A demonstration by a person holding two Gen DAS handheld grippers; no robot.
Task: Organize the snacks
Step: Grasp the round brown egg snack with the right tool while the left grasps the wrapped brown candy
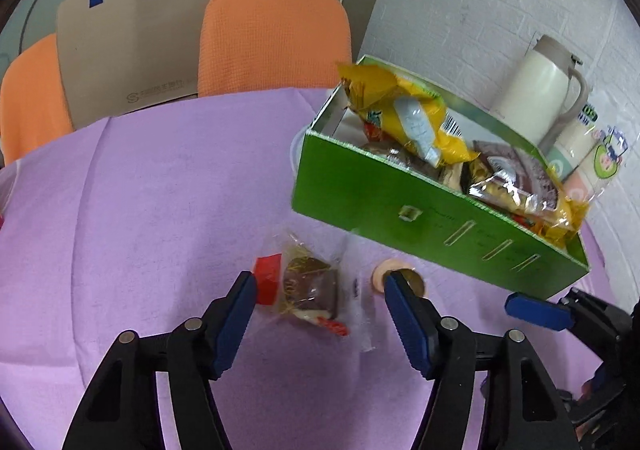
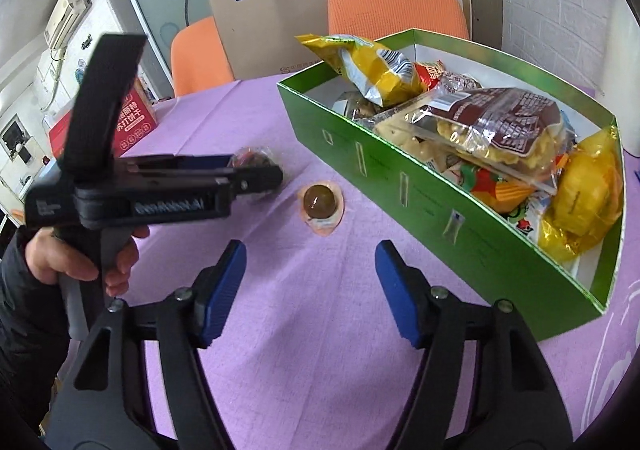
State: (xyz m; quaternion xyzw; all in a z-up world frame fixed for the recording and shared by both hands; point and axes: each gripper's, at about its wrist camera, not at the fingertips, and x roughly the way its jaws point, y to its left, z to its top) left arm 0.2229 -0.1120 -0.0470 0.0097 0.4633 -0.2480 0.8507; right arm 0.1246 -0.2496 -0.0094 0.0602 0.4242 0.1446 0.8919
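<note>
A green box (image 1: 400,206) (image 2: 400,186) full of snack packs stands on the purple tablecloth (image 1: 160,190). A clear-wrapped brown snack with red ends (image 1: 308,286) lies between the open fingers of my left gripper (image 1: 320,286). A small round jelly cup (image 1: 390,274) (image 2: 320,206) sits beside the left gripper's right finger. My right gripper (image 2: 310,254) is open and empty, just short of the jelly cup. In the right wrist view the left gripper (image 2: 256,178) covers most of the wrapped snack (image 2: 250,156).
Two orange chairs (image 1: 272,38) and a brown paper bag (image 1: 136,50) stand behind the table. A cream thermos (image 1: 540,90) and a printed pack (image 1: 592,146) stand behind the box by the wall. A red carton (image 2: 132,118) lies at the table's left.
</note>
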